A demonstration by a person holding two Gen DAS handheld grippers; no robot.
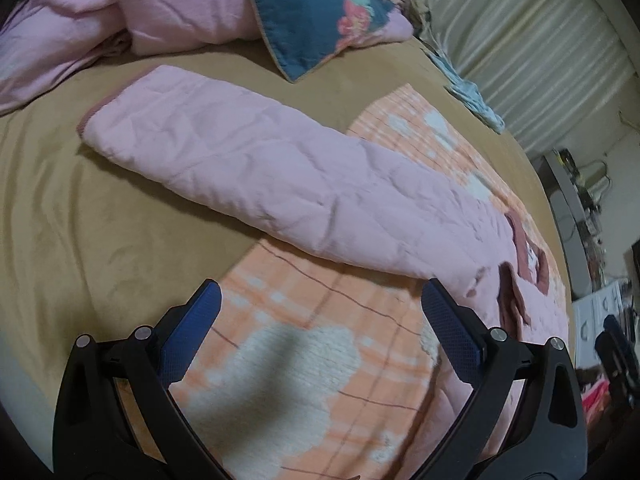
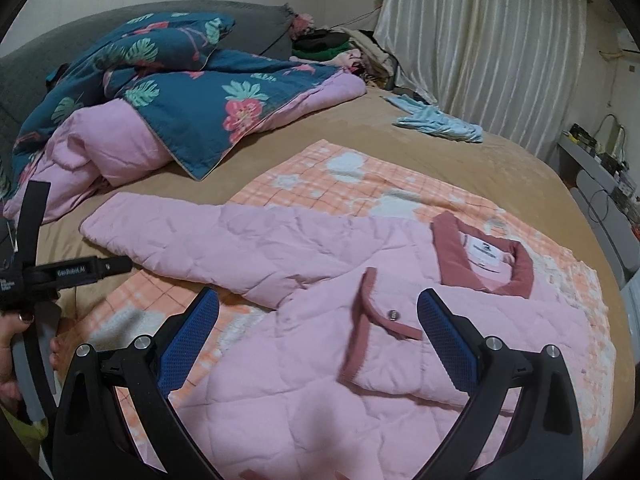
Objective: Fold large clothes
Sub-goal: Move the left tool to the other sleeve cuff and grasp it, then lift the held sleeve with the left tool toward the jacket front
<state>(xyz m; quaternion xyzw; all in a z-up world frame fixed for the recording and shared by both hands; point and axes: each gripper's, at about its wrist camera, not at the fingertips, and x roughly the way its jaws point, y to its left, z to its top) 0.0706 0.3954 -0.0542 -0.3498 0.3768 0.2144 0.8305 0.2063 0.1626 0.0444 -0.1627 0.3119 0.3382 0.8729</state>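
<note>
Pink quilted jacket lies flat on an orange blanket mid-bed, its sleeve reaching toward the bed's left edge. Puffy, soft and light, it probably grips best at cuff or hem. Left hand-held gripper hovers wide open, empty; right hand-held gripper likewise.

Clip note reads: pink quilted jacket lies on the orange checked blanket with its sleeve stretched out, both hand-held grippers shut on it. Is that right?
Not quite. The pink quilted jacket does lie on the orange checked blanket, sleeve stretched out, but both wrist views show the left hand-held gripper and right hand-held gripper open, gripping nothing.
</note>
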